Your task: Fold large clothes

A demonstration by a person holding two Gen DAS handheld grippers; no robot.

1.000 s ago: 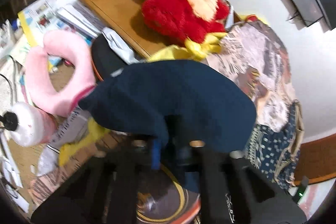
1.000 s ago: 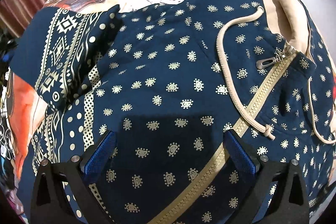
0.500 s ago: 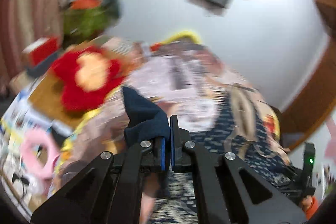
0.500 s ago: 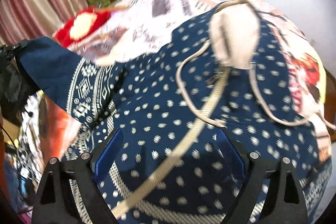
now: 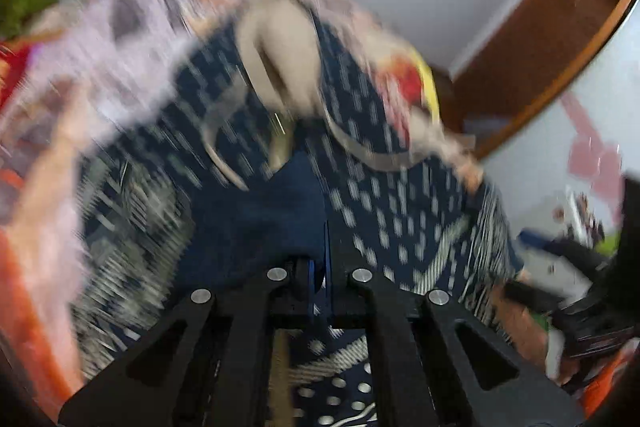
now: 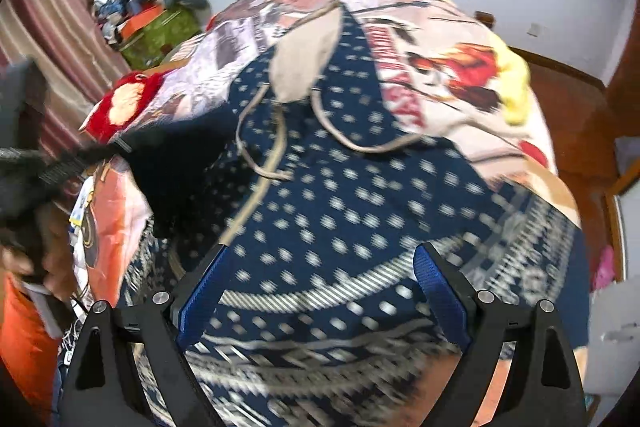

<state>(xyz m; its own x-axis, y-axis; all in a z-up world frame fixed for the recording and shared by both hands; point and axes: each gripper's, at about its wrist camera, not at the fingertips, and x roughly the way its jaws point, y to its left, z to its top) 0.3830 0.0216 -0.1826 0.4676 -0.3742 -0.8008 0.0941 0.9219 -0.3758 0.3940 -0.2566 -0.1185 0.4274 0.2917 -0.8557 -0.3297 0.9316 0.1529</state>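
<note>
A navy zip hoodie (image 6: 340, 211) with pale dots, beige hood lining and drawcords lies spread on a printed bedspread (image 6: 452, 39). My left gripper (image 5: 319, 267) is shut on the hoodie's plain navy sleeve (image 5: 260, 223) and holds it over the hoodie's body; this view is blurred. In the right wrist view the left gripper (image 6: 36, 163) shows at the left edge with the dark sleeve (image 6: 176, 163) hanging from it. My right gripper (image 6: 320, 287) is open and empty, just above the hoodie's patterned hem.
A red plush toy (image 6: 120, 103) lies at the bed's left side. Clutter (image 6: 148, 11) is piled by the striped curtain (image 6: 48, 19). A wooden frame (image 5: 560, 39) stands at the right. A yellow cloth (image 6: 516, 79) edges the bedspread.
My left gripper has swung right with the sleeve, from beside the bed to over the hoodie's body. My right gripper has drawn back from the chest to the hem.
</note>
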